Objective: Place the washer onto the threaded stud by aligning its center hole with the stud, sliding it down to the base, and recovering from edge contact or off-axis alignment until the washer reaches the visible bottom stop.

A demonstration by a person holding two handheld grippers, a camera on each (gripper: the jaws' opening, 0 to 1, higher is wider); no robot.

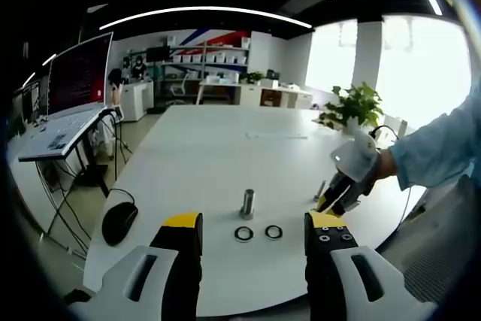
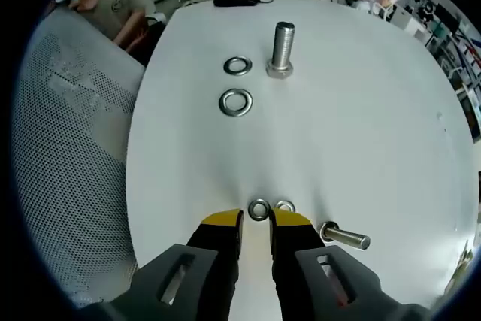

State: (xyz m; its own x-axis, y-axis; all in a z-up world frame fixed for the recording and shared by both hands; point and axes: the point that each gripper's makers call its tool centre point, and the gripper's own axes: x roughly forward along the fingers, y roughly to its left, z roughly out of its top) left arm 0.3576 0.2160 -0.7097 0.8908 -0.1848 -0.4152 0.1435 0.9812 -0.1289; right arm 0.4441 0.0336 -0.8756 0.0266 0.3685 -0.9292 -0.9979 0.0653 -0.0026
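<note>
The threaded stud [image 2: 282, 49] stands upright on the white table [image 2: 376, 133], also seen as the stud [image 1: 247, 203]. Two washers [image 2: 237, 66] [image 2: 236, 102] lie flat beside it, and in the left gripper view they are the washers [image 1: 243, 233] [image 1: 273, 231] just ahead of my left gripper [image 1: 254, 223], which is wide open and holds nothing. My right gripper [image 2: 255, 219] has its jaws drawn narrow around a third washer [image 2: 258, 209] lying at its tips; contact is unclear. Another washer [image 2: 284, 206] lies right next to it. The right gripper [image 1: 340, 192] comes in from the right, tips down on the table.
A second bolt [image 2: 346, 237] lies on its side by my right jaw. A black mouse [image 1: 118, 222] sits near the table's left edge. A mesh chair back [image 2: 68, 155] stands beside the table. A laptop [image 1: 75, 80] on a stand and a plant [image 1: 353, 105] are farther off.
</note>
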